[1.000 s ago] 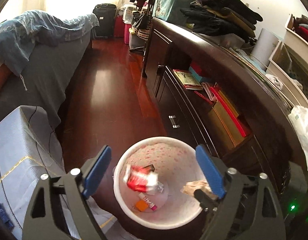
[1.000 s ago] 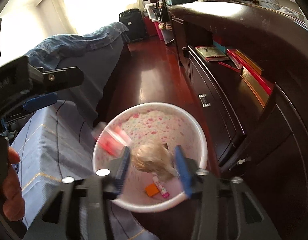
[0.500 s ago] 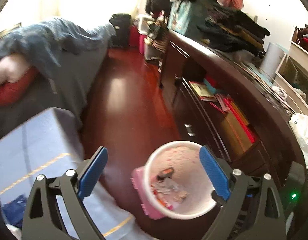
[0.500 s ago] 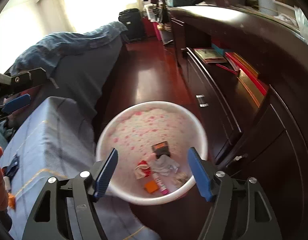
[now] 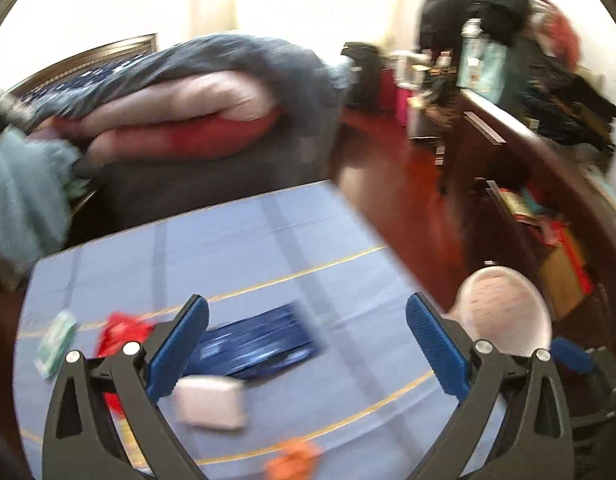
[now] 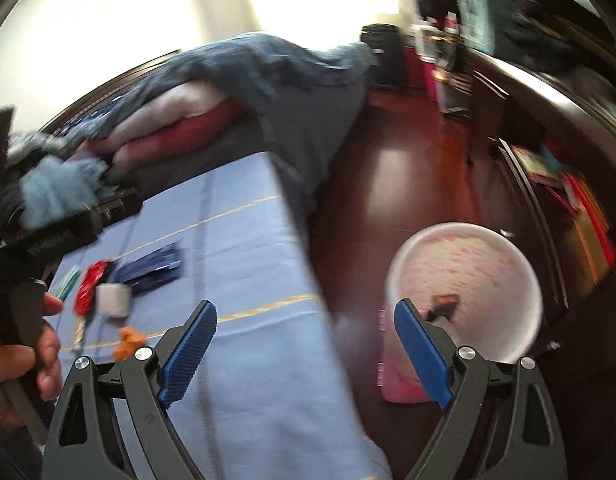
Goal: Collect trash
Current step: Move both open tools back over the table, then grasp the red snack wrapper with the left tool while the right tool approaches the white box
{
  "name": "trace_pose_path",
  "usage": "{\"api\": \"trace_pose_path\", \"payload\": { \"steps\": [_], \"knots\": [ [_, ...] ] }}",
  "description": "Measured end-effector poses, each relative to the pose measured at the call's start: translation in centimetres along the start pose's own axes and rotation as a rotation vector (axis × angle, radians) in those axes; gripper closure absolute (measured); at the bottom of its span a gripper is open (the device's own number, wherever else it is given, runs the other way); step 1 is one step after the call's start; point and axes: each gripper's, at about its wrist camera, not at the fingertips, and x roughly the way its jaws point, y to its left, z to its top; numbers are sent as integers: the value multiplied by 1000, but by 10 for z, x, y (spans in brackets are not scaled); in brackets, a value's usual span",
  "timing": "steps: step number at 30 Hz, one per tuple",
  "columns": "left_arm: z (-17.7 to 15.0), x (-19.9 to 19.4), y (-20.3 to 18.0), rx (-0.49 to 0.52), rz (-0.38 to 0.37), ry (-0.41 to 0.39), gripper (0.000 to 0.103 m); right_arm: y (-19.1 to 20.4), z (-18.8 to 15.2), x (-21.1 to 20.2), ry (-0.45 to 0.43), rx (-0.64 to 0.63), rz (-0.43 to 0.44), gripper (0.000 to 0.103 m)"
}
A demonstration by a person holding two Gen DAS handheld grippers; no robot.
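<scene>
My left gripper is open and empty above the blue cloth-covered table. On the cloth lie a dark blue wrapper, a red wrapper, a white packet, a green packet and an orange scrap. The white floral trash bin stands on the floor to the right. My right gripper is open and empty over the table edge. The bin is to its right, with trash inside. The same litter shows at left, with the dark blue wrapper and the red wrapper.
A bed with a blue quilt lies behind the table. A dark wooden dresser with books and clothes runs along the right. A pink object lies on the wood floor beside the bin. The left hand and its gripper body show at left.
Both grippers have swung left, away from the bin toward the table. The right gripper had let its crumpled paper drop into the bin. Both views are motion-blurred now.
</scene>
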Motion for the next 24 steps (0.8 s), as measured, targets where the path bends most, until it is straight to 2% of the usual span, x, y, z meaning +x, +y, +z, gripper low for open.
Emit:
{"api": "trace_pose_path", "payload": {
  "steps": [5,11,16,21,23,24],
  "knots": [
    [-15,9,84,-152,105,59,4,38,0,-2,9,-70,56,12],
    [-31,40,151,-233,129,162,4,78,-2,0,22,-140,92,12],
    [-46,63,170,-246,102,237,4,97,-1,8,40,-173,100,12],
    [-50,70,169,-204,120,222,7,114,0,19,54,-191,103,12],
    [-50,69,168,-183,154,198,25,122,-1,24,63,-199,104,12],
    [-50,67,167,-178,163,193,28,127,-1,27,67,-206,106,12]
  ]
}}
